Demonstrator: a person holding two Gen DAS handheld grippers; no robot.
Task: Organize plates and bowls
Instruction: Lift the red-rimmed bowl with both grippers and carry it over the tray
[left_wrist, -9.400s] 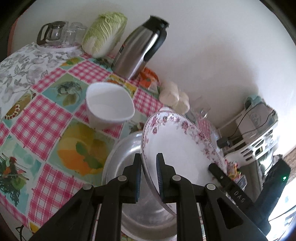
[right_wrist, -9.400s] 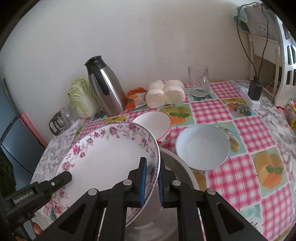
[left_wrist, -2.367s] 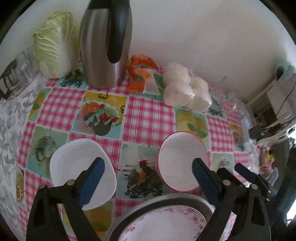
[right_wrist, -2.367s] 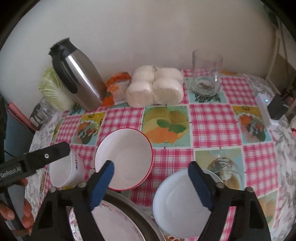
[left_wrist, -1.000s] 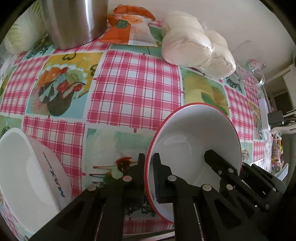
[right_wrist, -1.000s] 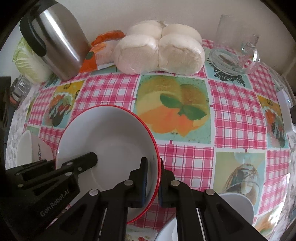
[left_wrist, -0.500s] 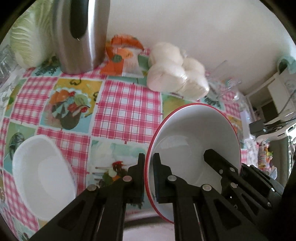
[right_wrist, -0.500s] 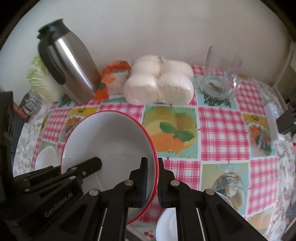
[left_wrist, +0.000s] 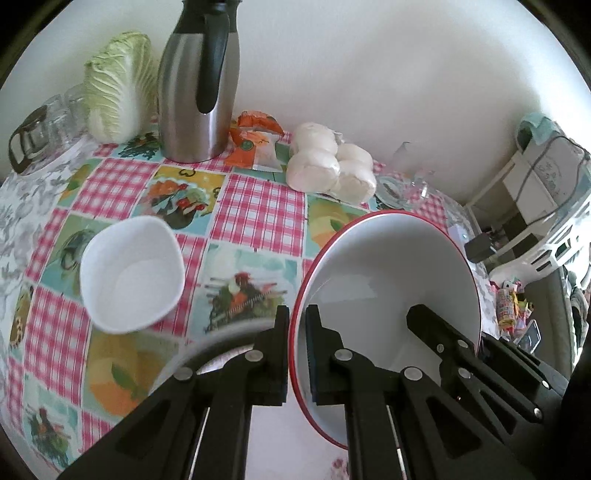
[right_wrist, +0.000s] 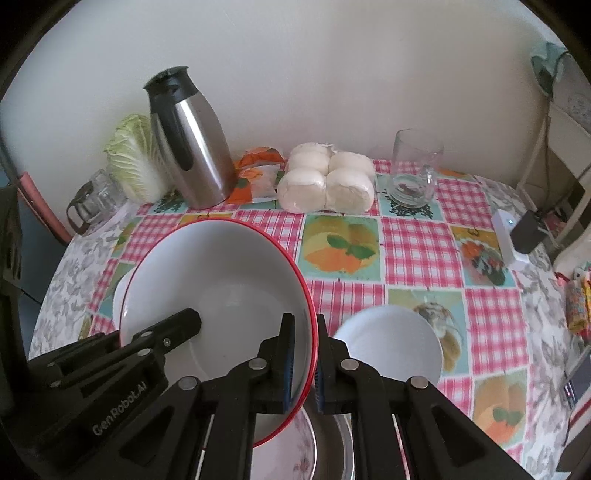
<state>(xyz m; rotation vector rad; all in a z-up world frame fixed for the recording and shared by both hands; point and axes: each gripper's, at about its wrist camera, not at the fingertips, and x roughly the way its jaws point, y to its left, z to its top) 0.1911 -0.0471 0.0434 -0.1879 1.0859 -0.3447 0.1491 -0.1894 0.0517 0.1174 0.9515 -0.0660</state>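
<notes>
The left hand-held gripper (left_wrist: 296, 350) is clamped on the left rim of the red-rimmed bowl (left_wrist: 388, 269), one jaw outside the wall and one inside. The right hand-held gripper (right_wrist: 303, 360) is pinched the same way on the opposite rim, so the bowl hangs tilted between the two, clear of the surface (left_wrist: 255, 214), its mouth turned toward the far edge by the wall. Neither hand is nearer: each has its own side of the rim.

Just below and toward the near edge lies the metal tray (right_wrist: 341, 439), with the floral plate (right_wrist: 295, 454) already in it. The bowl's lower lip overlaps the plate in the right wrist view; whether they touch cannot be told. The likely landing spot therefore lies downward and back toward the hands, not out across the cloth.

To the left of the held bowl, the squarish white bowl (left_wrist: 129, 273) rests on the checked cloth near the surface's left edge. To the right, the round white bowl (right_wrist: 391, 347) sits just beside the tray, apart from both jaws. Both wait untouched. The steel flask (right_wrist: 188, 147) stands well apart by the far edge.
</notes>
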